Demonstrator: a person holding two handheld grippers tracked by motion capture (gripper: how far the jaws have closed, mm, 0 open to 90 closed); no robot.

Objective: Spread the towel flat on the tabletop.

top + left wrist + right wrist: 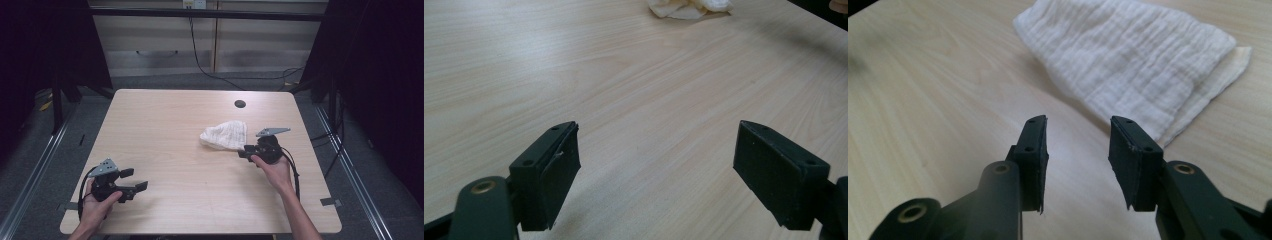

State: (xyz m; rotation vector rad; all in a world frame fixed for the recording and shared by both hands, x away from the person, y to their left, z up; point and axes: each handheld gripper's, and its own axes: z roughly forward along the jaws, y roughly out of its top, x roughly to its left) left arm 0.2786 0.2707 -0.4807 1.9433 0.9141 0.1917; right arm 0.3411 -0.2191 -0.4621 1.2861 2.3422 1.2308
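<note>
A crumpled white cloth [225, 135] lies right of the middle of the wooden table [165, 125]. My right gripper [243, 151] sits just at its near right edge, pointing toward it. In the right gripper view the jaws [1079, 121] stand partly apart with bare wood between them, and the cloth [1133, 55] lies just beyond the tips. My left gripper [136, 179] rests near the front left corner, far from the cloth. Its jaws [656, 130] are wide open over bare table, with the cloth [689, 7] at the top edge of that view.
A round cable hole [240, 104] sits near the table's far edge. Black cables [200, 60] run across the floor behind the table. Dark frames stand on both sides. Bare wood stretches between the two hands.
</note>
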